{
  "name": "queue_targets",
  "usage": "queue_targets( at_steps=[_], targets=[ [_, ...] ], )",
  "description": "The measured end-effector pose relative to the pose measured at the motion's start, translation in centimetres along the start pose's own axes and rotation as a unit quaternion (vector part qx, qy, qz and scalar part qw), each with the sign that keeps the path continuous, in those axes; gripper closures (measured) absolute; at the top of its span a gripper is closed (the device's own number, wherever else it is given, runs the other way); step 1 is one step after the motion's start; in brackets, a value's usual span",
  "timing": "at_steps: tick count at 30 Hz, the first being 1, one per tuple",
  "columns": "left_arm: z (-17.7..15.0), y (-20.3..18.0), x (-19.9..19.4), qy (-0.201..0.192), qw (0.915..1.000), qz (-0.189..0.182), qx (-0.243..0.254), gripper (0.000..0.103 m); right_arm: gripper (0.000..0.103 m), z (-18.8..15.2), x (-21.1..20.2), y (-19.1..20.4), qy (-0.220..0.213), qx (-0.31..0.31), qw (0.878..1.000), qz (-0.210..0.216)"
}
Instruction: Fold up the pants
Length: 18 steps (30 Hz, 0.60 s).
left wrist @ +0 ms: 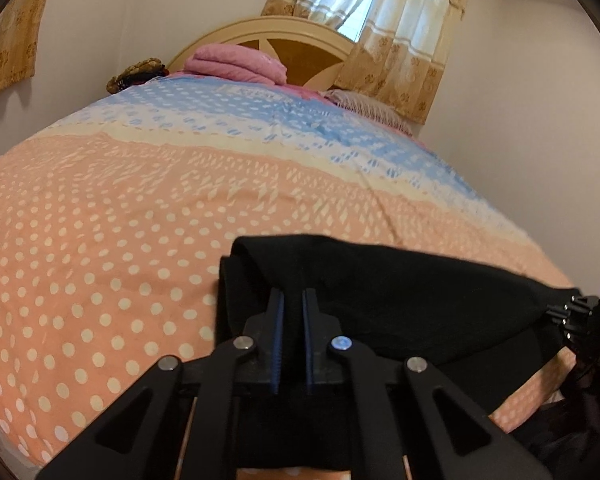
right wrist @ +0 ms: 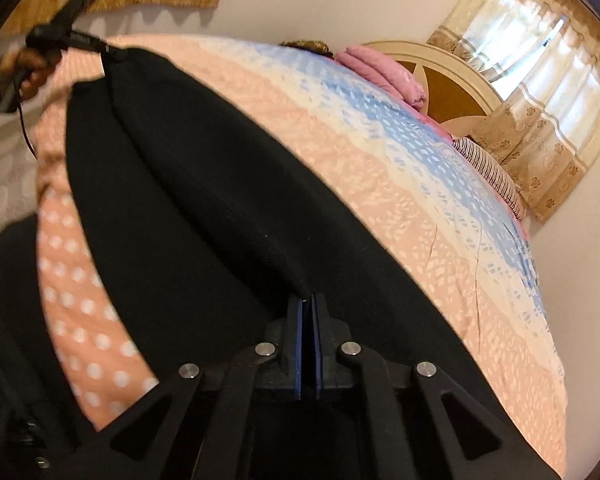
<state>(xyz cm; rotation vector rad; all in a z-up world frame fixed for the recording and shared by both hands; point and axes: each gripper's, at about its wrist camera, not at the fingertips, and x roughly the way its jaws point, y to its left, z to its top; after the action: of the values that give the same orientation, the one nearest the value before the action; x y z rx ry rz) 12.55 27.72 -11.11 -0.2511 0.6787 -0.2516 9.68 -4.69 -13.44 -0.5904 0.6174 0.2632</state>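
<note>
The left gripper is close in front, and its jaws pinch an edge of the black pants. A small gap shows between the blue pads lower down, but cloth fills the tips. The right gripper has its jaws pressed together on the other end of the same edge. The pants hang between the two grippers, stretched over the near part of the bed, with some cloth lying on the spotted bedspread.

To do this step well, I think both grippers should move together at the same height, so the edge stays straight. Keep the cloth gently tight, not yanked. Lay the top part down flat and line up the edges before letting go.

Farther back sit a folded pink blanket, the headboard and the curtains.
</note>
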Motion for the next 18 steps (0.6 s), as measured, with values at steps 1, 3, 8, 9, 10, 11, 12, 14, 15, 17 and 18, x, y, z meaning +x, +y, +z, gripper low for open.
queue_targets(
  at_steps=[1,3,8,9,10,11,12,14,15,17,18],
  targets=[
    [0.1,-0.1,-0.6,-0.006,0.9999,-0.011,-0.004,0.095,0.100,0.1,-1.0,-0.2,-0.008,0.006,1.000,0.007],
    [0.2,-0.3,-1.6,-0.016,0.9995,-0.025,-0.007,0.095,0.100,0.2,-2.5,0.0,-0.019,0.006,1.000,0.016],
    [-0.6,-0.3,-3.6,-0.023,0.9988,-0.042,-0.012,0.095,0.100,-0.8,-4.0,1.8,-0.020,-0.001,0.999,0.027],
    [-0.9,-0.1,-3.9,-0.023,0.9989,-0.039,-0.014,0.095,0.100,-1.2,-3.7,2.2,-0.016,-0.005,1.000,0.024],
    [-1.2,0.3,-4.0,-0.023,0.9989,-0.037,-0.018,0.095,0.100,-1.8,-3.3,2.5,-0.007,-0.003,1.000,0.026],
    [-1.5,0.6,-3.9,-0.020,0.9989,-0.037,-0.023,0.095,0.100,-2.0,-2.9,2.5,-0.001,-0.001,1.000,0.031],
    [-2.0,1.0,-3.6,-0.012,0.9990,-0.034,-0.027,0.095,0.100,-2.5,-2.2,2.7,0.008,-0.001,0.999,0.035],
    [-3.0,1.8,-2.6,0.009,0.9988,-0.030,-0.038,0.095,0.100,-3.4,-1.8,3.6,0.022,-0.004,0.999,0.043],
    [-3.4,1.9,-2.2,0.016,0.9987,-0.027,-0.039,0.095,0.100,-3.8,-1.4,3.9,0.027,-0.005,0.999,0.047],
    [-4.3,2.1,-1.7,0.024,0.9984,-0.027,-0.044,0.095,0.100,-3.9,-1.2,4.0,0.031,-0.010,0.998,0.045],
    [-4.7,2.2,-1.6,0.023,0.9981,-0.030,-0.049,0.095,0.100,-3.9,-1.3,3.9,0.030,-0.009,0.998,0.045]
  ],
)
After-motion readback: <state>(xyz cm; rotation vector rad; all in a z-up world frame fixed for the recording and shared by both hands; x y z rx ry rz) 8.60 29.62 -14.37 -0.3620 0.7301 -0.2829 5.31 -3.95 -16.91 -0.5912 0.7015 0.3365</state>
